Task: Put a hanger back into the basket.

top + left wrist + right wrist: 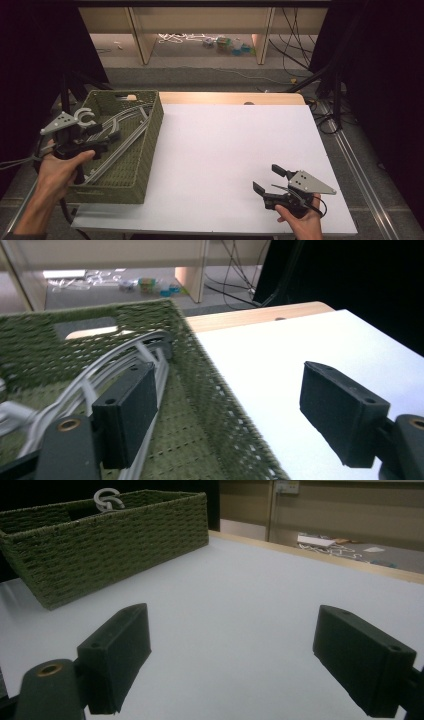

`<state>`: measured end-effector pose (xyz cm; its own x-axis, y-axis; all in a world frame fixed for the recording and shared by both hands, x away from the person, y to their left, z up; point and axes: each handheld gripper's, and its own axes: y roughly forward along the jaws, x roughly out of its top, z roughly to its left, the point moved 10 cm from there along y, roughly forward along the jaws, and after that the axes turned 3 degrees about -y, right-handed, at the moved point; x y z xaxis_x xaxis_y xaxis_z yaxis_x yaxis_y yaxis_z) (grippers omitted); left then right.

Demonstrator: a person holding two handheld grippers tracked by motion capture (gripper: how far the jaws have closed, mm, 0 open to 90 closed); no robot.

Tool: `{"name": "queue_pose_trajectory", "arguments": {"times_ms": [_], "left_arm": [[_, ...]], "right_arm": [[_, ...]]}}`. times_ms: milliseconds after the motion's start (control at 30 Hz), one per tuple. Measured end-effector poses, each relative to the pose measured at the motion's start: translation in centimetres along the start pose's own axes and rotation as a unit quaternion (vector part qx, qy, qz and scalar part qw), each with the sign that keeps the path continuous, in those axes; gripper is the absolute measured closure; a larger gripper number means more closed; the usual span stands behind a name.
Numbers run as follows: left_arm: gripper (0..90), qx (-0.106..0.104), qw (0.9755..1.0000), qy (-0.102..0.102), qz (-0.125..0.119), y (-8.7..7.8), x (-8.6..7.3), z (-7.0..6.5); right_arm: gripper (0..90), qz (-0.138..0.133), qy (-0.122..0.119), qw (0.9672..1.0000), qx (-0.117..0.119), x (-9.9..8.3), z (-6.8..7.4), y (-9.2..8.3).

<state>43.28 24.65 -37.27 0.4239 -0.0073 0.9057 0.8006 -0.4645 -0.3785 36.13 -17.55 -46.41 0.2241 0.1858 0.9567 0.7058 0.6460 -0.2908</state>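
**Both jaw pairs spread and holding nothing; grey hangers lie in the green basket**

The left gripper (227,420) has its jaws spread wide with nothing between them. In the left gripper view one jaw stands over the basket's inside at lower left, the other over the white surface (280,355) at lower right, with the basket's near wall passing between them. In the high view the left gripper (102,134) sits at the left of the frame, over the basket, held by the left hand (60,167).

The right gripper (240,660) also has its jaws spread, with bare surface between them; in the high view it rests low at the lower right of the frame (267,181), in the right hand (300,220).

The woven green basket (150,145) stands on the left edge of the surface, its long axis running from the lower left of the high view toward the upper middle. Inside lie grey hangers (122,135), stacked together; their long arms run along the basket's length, from lower left up toward its far wall. A curled grey hook (85,117) shows above the basket's left rim, beside the left gripper's plate. In the left gripper view the hangers (145,347) curve from the lower left toward the basket's far corner.
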Motion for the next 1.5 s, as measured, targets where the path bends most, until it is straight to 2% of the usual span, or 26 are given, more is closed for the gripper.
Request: {"name": "queue_pose_trajectory", "arguments": {"times_ms": [67, 133, 167, 233, 333, 433, 633, 733, 767, 833, 900, 1033, 1200, 1267, 1367, 1500], "left_arm": [[18.4, -0.004, 1.0, 0.002, -0.004, 0.2, -0.3, -0.6], [19.5, -0.009, 0.9999, 0.009, -0.007, 0.3, -0.6, -1.3], [19.4, -0.01, 0.9998, 0.011, -0.01, 0.4, -0.7, -1.6], [19.2, -0.017, 0.9997, 0.011, -0.017, 0.5, -0.9, -2.3], [18.9, -0.03, 0.9991, 0.011, -0.028, 0.6, -1.3, -3.6], [19.0, -0.04, 0.9985, 0.013, -0.035, 0.9, -1.8, -4.9], [18.9, -0.055, 0.9977, 0.03, -0.027, 2.1, -3.3, -7.2], [18.9, -0.063, 0.9972, 0.031, -0.025, 2.5, -4.2, -8.3], [18.9, -0.065, 0.997, 0.032, -0.025, 2.6, -4.4, -8.6], [18.9, -0.065, 0.9964, 0.048, -0.026, 2.9, -4.9, -9.2], [18.9, -0.071, 0.9961, 0.047, -0.025, 3.0, -5.3, -9.7], [19.0, -0.08, 0.9953, 0.046, -0.027, 2.9, -5.9, -10.8], [19.0, -0.079, 0.994, 0.07, -0.027, 3.2, -7.2, -11.9], [19.0, -0.087, 0.9941, 0.061, -0.024, 3.2, -7.7, -12.5], [19.6, -0.086, 0.9927, 0.079, -0.029, 3.1, -8.1, -13.1], [19.8, -0.083, 0.9933, 0.071, -0.038, 3.2, -8.8, -13.2]], "right_arm": [[16.0, -0.004, 0.004, 1.0, 0.006, 0.0, 0.1, 0.1], [16.0, -0.008, 0.005, 0.9999, 0.006, 0.1, 0.1, 0.2], [16.0, 0.003, 0.006, 1.0, 0.003, -0.1, 0.0, -0.1], [16.0, -0.003, 0.007, 0.9999, 0.007, 0.0, 0.0, 0.1], [16.0, 0.003, 0.006, 1.0, 0.004, -0.1, 0.0, -0.1], [16.0, -0.005, -0.001, 1.0, 0.001, 0.1, -0.1, 0.0], [16.0, -0.001, -0.002, 1.0, 0.004, 0.1, 0.0, 0.0], [16.0, -0.001, -0.002, 1.0, 0.005, 0.1, 0.0, -0.1], [16.0, -0.007, -0.001, 0.9999, 0.009, 0.2, 0.1, -0.1], [16.0, -0.01, -0.001, 0.9999, 0.01, 0.2, 0.2, 0.0], [16.0, -0.002, -0.006, 1.0, 0.005, 0.1, 0.2, -0.1], [16.0, -0.007, -0.008, 0.9999, 0.005, 0.2, 0.2, 0.1], [16.0, -0.007, -0.007, 0.9999, 0.003, 0.2, 0.2, 0.0], [16.0, -0.007, -0.006, 0.9999, 0.006, 0.2, 0.3, 0.0], [16.0, -0.008, -0.007, 0.9999, 0.006, 0.2, 0.4, 0.0], [15.9, -0.008, -0.007, 0.9999, 0.007, 0.3, 0.4, 0.0]]}}
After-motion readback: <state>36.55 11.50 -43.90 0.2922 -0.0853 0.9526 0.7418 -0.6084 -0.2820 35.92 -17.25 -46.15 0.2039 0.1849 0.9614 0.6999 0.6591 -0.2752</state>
